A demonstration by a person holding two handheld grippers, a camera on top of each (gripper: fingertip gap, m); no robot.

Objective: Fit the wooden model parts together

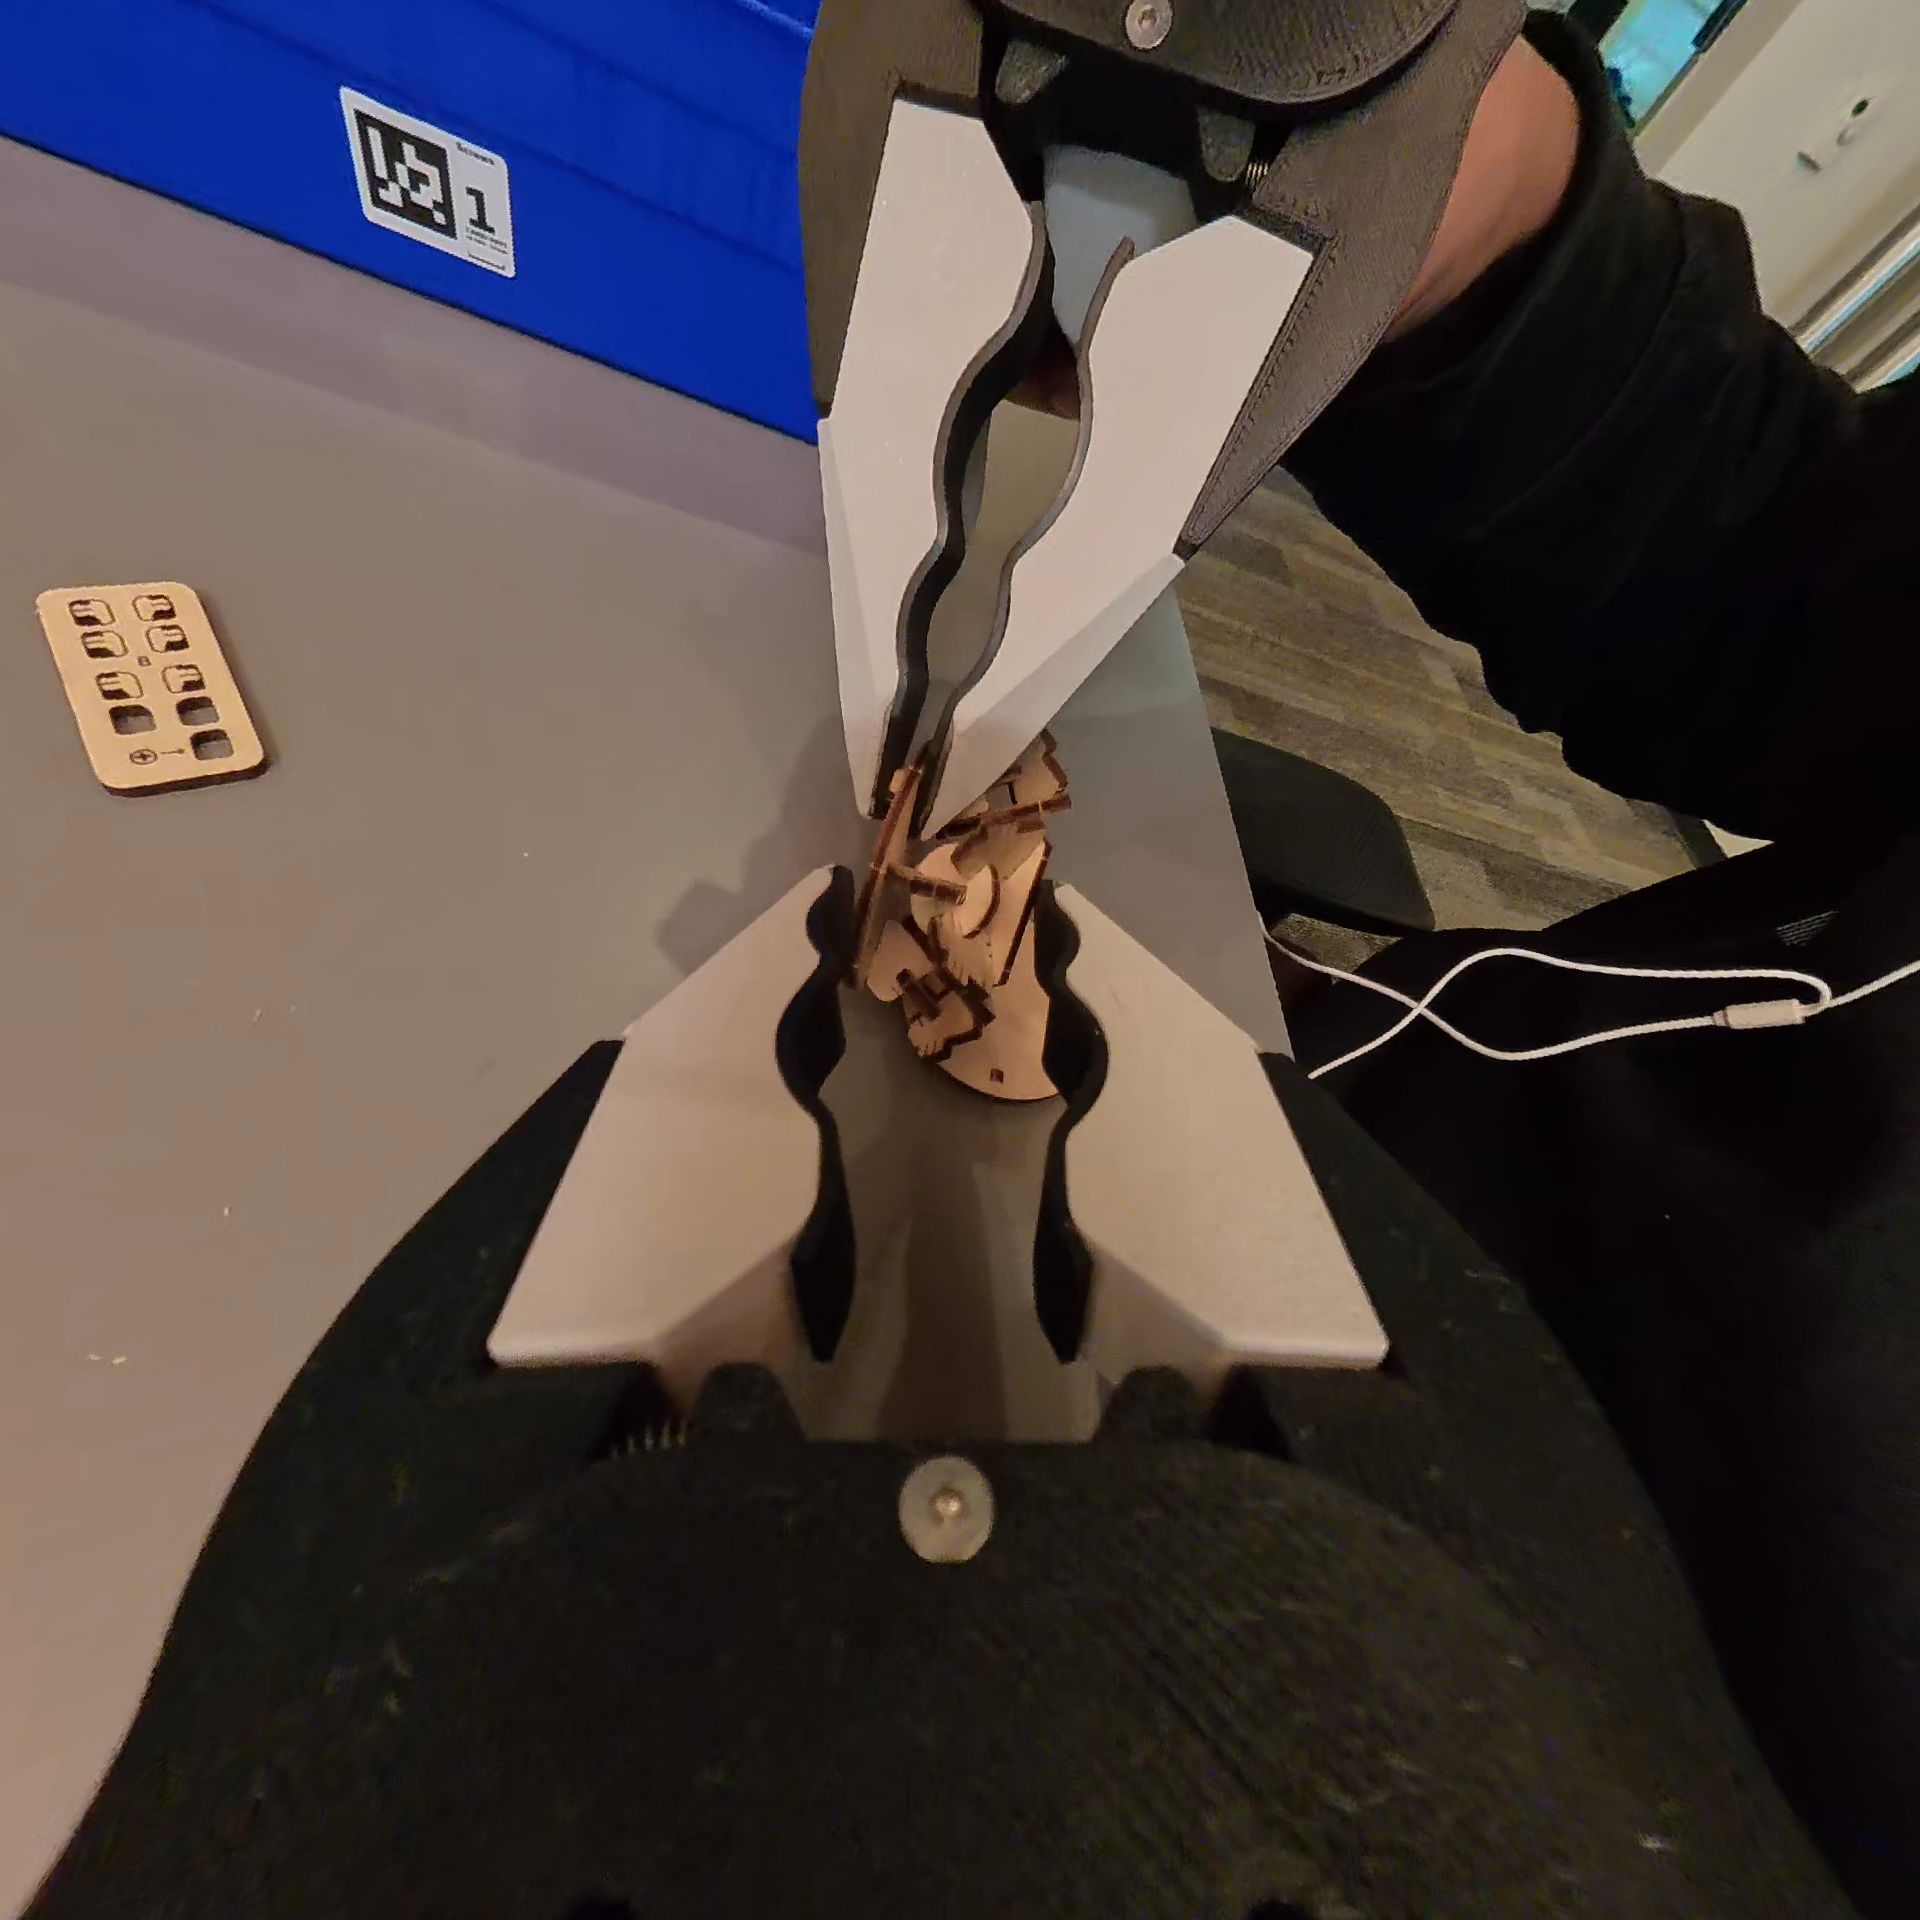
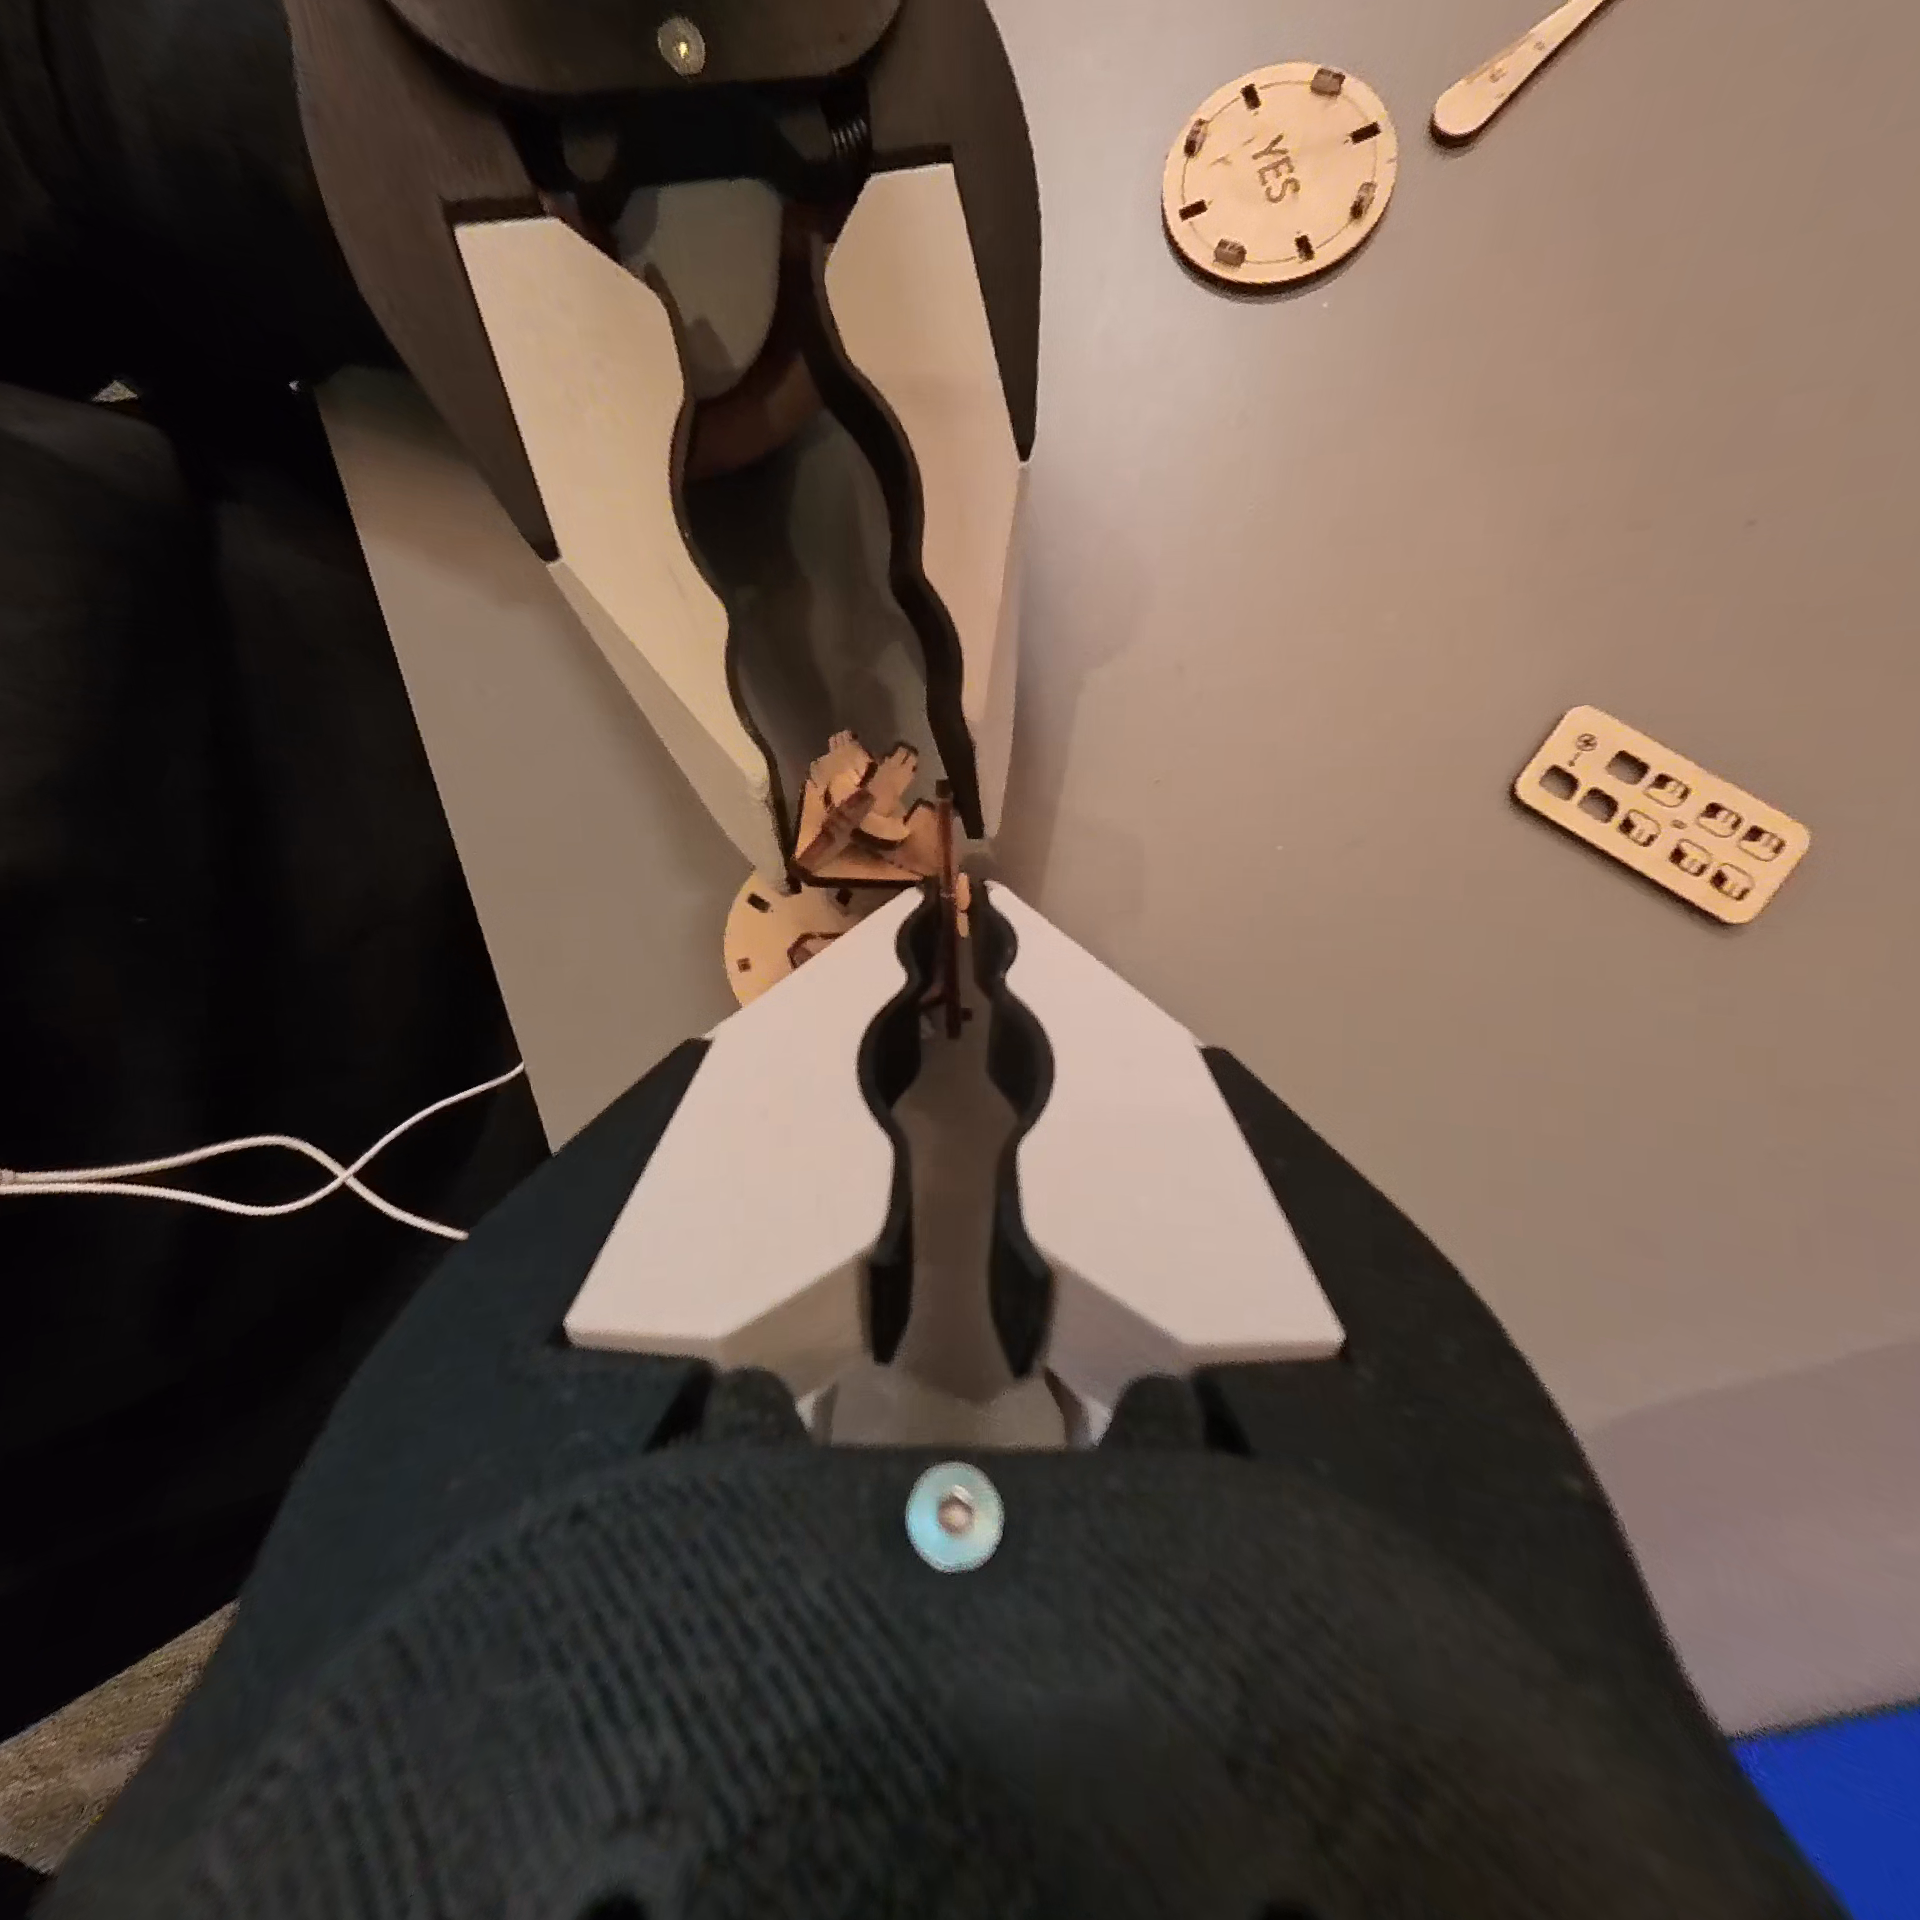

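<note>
My left gripper (image 1: pixel 951 904) is closed around a small model of pale laser-cut wood (image 1: pixel 956 956) with a round base (image 1: pixel 997 1070), near the corner of the grey table (image 1: pixel 416 935). Its pads press on the model's two sides. The right wrist view also shows the left gripper (image 2: pixel 873 821) coming from the top, around the model (image 2: pixel 852 821). My right gripper (image 2: pixel 956 909) is shut on a thin flat wooden piece (image 2: pixel 948 966), seen edge-on. In the left wrist view the right gripper (image 1: pixel 904 805) holds this piece (image 1: pixel 896 831) against the model's left side.
A wooden card with cut-outs (image 1: pixel 151 686) lies on the table, also in the right wrist view (image 2: pixel 1662 810). A round wooden disc (image 2: pixel 1280 171) and a wooden stick (image 2: pixel 1507 73) lie farther off. A blue bin (image 1: pixel 571 156) stands at the back. A white cable (image 1: pixel 1558 997) hangs off the table's edge. My two grippers' fingertips are within a few centimetres of each other. The round wooden disc (image 2: pixel 1280 171) is about 20 cm from both grippers' fingertips.
</note>
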